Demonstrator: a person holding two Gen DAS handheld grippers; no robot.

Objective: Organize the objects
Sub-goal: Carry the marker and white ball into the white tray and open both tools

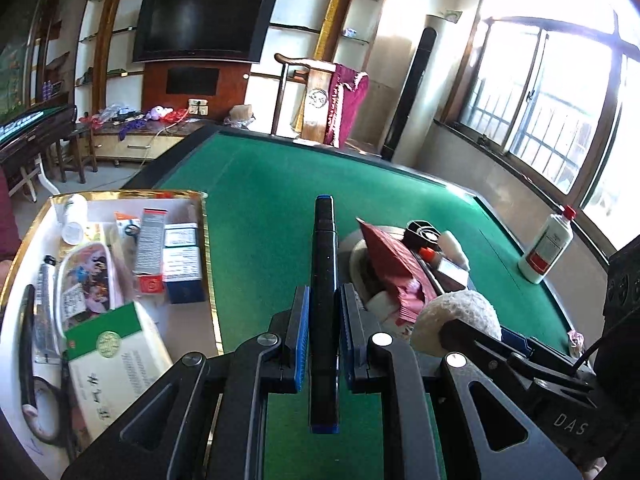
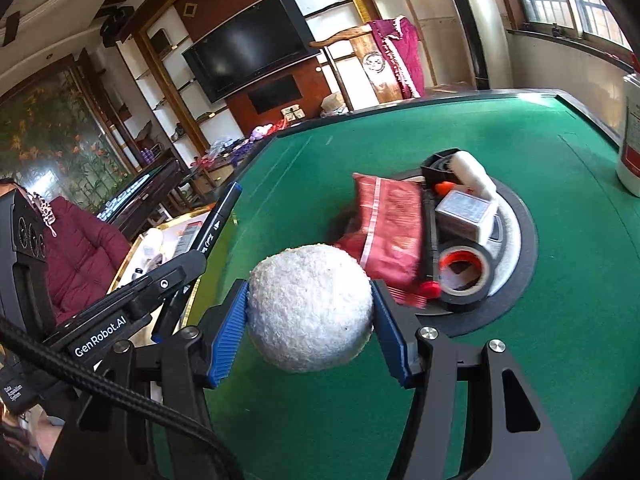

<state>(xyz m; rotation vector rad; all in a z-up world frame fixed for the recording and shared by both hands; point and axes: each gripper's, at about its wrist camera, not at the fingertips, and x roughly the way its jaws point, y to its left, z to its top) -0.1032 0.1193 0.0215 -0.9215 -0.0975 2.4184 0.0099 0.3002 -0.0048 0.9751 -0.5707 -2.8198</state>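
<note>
My left gripper point(image 1: 324, 312) is shut on a long black marker with blue ends point(image 1: 325, 264), held above the green table. It also shows in the right wrist view point(image 2: 212, 226). My right gripper point(image 2: 310, 320) is shut on a fuzzy white ball point(image 2: 310, 312), just above the felt; the ball shows in the left wrist view point(image 1: 456, 316). A pile lies ahead on a round black disc point(image 2: 520, 248): a red packet point(image 2: 390, 224), a tape roll point(image 2: 464, 272), a small grey box point(image 2: 466, 214), a white tube point(image 2: 474, 174).
A gold-rimmed white tray point(image 1: 206, 236) at the left holds several boxes, tubes, a pouch and scissors. A white bottle with a red cap point(image 1: 548, 244) stands near the table's right edge. A person in a maroon jacket point(image 2: 80, 252) sits at the left.
</note>
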